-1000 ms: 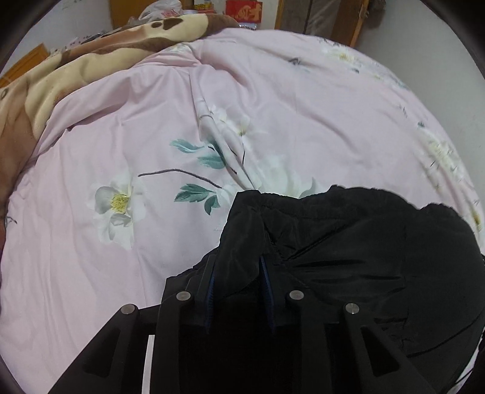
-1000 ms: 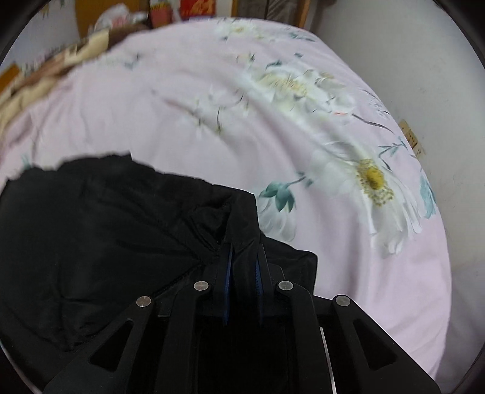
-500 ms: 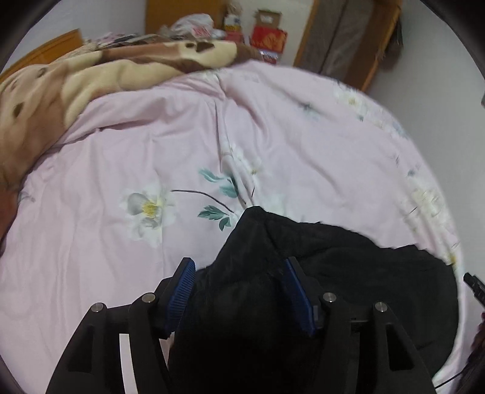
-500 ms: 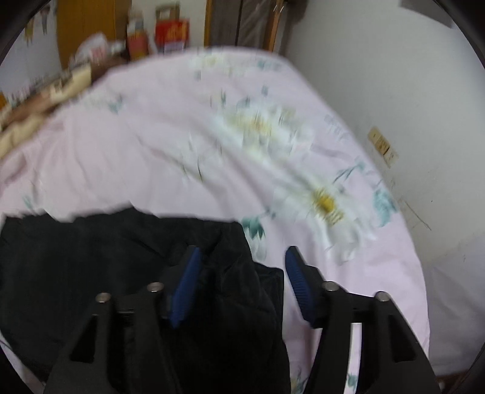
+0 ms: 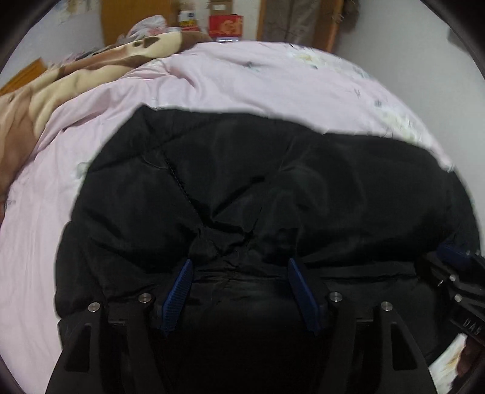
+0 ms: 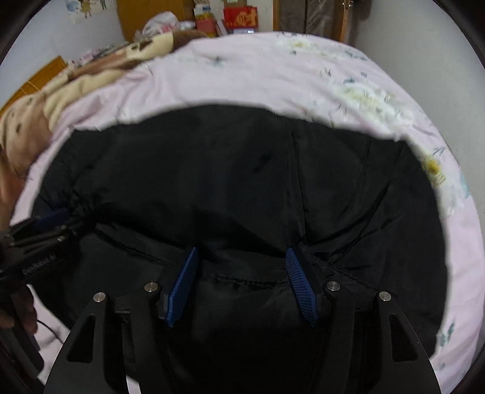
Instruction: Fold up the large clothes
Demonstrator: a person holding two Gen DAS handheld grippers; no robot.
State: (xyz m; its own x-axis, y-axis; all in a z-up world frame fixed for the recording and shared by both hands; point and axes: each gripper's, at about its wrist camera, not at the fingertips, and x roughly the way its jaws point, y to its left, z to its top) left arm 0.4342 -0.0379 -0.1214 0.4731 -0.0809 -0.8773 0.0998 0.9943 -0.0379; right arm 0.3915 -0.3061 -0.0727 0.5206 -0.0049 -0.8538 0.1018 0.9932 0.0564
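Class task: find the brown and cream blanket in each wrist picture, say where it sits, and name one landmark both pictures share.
Left wrist view: the brown and cream blanket lies upper left, beyond the black coat.
Right wrist view: the blanket is again upper left, along the bed's far edge.
Shared landmark: the red box at the top centre.

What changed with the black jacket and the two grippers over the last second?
Both the left gripper and the right gripper let go of the black jacket: their jaws have just been opening, with fabric lying loose between them. Both pulled back toward the jacket's near edge. The pink bedspread stayed put.
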